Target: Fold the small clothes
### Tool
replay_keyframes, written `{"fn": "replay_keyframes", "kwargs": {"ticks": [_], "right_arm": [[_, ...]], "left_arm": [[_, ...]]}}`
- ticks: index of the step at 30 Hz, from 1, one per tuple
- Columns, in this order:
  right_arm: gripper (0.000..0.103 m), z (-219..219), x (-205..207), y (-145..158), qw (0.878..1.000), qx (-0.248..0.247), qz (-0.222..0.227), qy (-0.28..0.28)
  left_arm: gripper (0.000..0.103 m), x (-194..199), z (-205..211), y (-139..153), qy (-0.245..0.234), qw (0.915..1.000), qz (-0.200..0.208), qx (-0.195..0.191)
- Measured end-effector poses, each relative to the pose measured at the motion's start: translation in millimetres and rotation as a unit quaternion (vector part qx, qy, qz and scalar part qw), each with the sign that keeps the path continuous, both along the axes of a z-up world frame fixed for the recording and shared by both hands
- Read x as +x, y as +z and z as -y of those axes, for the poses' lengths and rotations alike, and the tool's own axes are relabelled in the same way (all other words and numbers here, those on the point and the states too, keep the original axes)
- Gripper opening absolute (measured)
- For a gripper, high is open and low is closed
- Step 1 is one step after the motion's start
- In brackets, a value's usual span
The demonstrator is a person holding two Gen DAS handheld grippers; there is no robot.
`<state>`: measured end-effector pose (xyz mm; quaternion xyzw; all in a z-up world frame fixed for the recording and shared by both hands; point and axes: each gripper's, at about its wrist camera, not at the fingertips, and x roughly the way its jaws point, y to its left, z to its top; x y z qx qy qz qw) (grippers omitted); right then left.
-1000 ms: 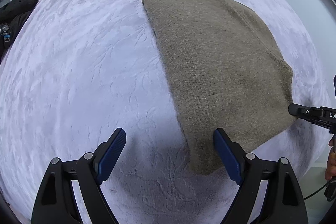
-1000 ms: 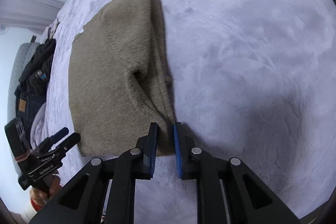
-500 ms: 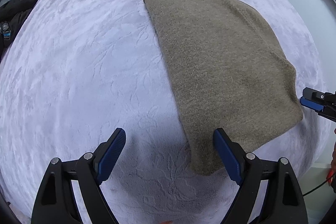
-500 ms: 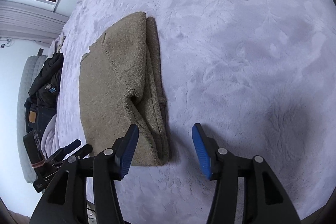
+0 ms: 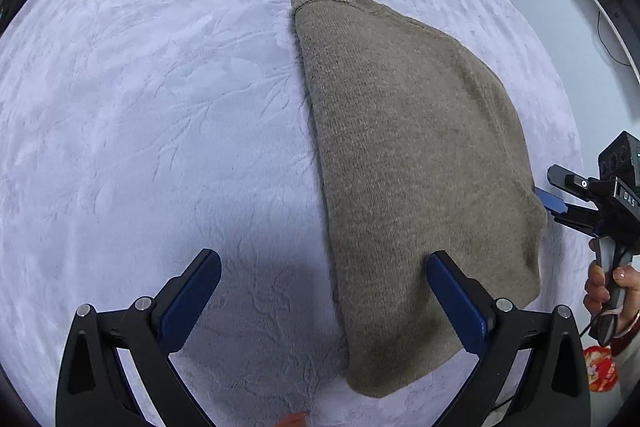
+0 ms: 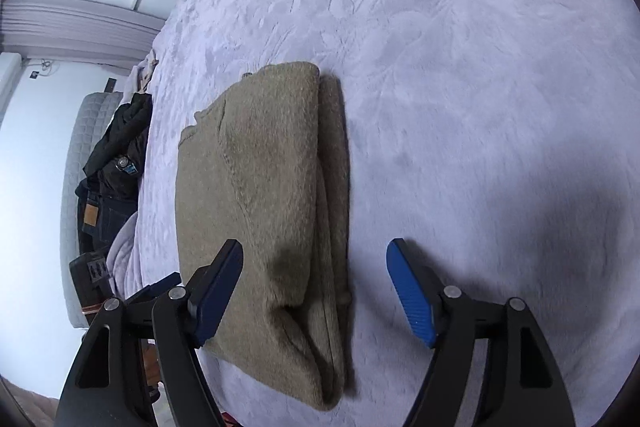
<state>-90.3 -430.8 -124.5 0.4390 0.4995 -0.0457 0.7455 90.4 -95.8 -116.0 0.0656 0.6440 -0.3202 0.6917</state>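
My left claw [image 5: 324,301] is opening over the bed [image 5: 160,87], its pads clear of the folded brown sweater [image 5: 408,167]. The right claw [image 5: 554,201] sits at the sweater's far edge, gripped by a hand [image 5: 608,291].

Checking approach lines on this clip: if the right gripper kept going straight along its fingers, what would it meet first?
Most likely the folded brown sweater: its layered edge lies between the opening pads of the right gripper, nothing touching yet. Depth is unclear; it might land on the blanket beside that edge.
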Motion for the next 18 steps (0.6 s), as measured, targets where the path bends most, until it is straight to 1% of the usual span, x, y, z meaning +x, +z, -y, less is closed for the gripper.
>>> {"fn": "replay_keyframes", "kwargs": {"ticks": [3,6,7,9,12,15,18], "right_arm": [[0.077,13,19,-8,1.000,0.020,0.011,0.010],[0.077,22,33,-17,0.999,0.034,0.012,0.025],[0.077,24,36,-20,0.999,0.035,0.010,0.032],[0.077,26,47,-26,0.997,0.047,0.011,0.060],[0.077,24,64,-34,0.992,0.068,0.023,0.106],[0.077,17,82,-42,0.985,0.092,0.038,0.143],[0.079,9,96,-49,0.981,0.096,0.044,0.164]], "left_arm": [[0.103,6,9,-6,-0.006,0.9997,-0.017,-0.016],[0.103,6,17,-14,-0.027,0.9978,-0.046,-0.040],[0.103,4,21,-18,-0.036,0.9961,-0.061,-0.052],[0.103,2,30,-25,-0.046,0.9938,-0.076,-0.067],[0.103,0,45,-32,-0.057,0.9922,-0.077,-0.079],[0.103,-2,59,-31,-0.069,0.9904,-0.074,-0.094],[0.103,-4,68,-35,-0.064,0.9922,-0.068,-0.083]]}}
